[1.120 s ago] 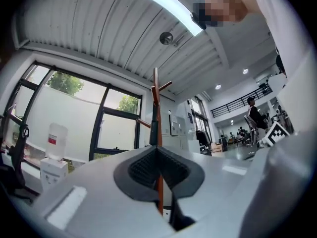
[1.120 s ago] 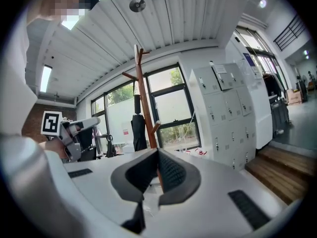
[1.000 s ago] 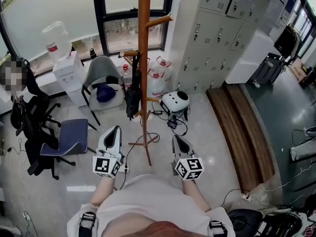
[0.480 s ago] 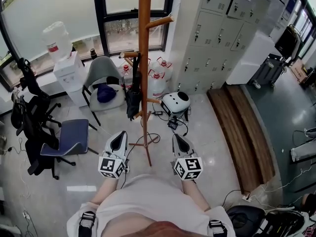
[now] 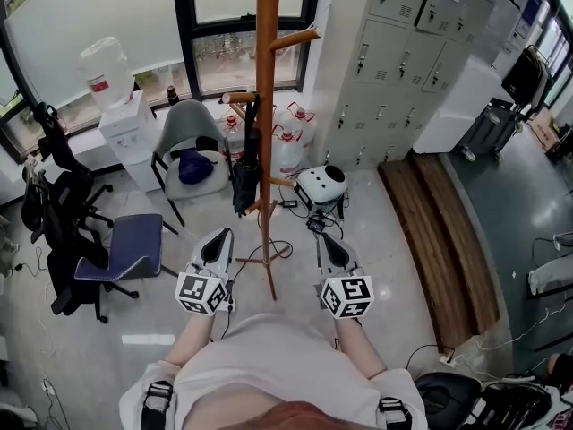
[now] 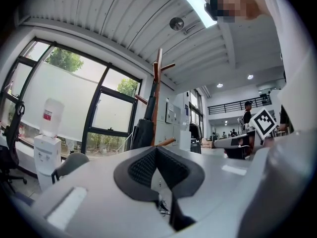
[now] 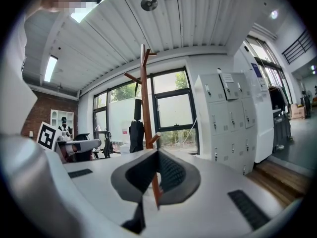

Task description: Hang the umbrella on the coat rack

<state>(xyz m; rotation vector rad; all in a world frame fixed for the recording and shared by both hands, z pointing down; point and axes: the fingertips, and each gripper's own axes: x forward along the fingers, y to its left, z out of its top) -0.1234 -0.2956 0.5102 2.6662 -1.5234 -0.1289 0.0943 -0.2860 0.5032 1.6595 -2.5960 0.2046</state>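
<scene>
A black folded umbrella (image 5: 243, 173) hangs upright from a low peg of the wooden coat rack (image 5: 266, 106), just left of the pole. It also shows in the left gripper view as the umbrella (image 6: 143, 133) beside the rack (image 6: 156, 98), and in the right gripper view as the umbrella (image 7: 136, 133) against the rack (image 7: 144, 98). My left gripper (image 5: 218, 238) sits low, left of the rack's base, shut and holding nothing (image 6: 156, 150). My right gripper (image 5: 329, 240) is right of the base, also shut and holding nothing (image 7: 158, 152). Both are well short of the umbrella.
A grey chair (image 5: 190, 146) and a blue-seated office chair (image 5: 125, 249) stand left of the rack. A water dispenser (image 5: 121, 119), water bottles (image 5: 286, 141), a white round device (image 5: 320, 186) and floor cables lie behind it. Grey lockers (image 5: 394, 52) and a wooden step (image 5: 439, 231) are to the right.
My left gripper has shifted slightly right toward the rack's base and the right one barely moved. The umbrella stays hanging. A person at the far left edge is gone from view.
</scene>
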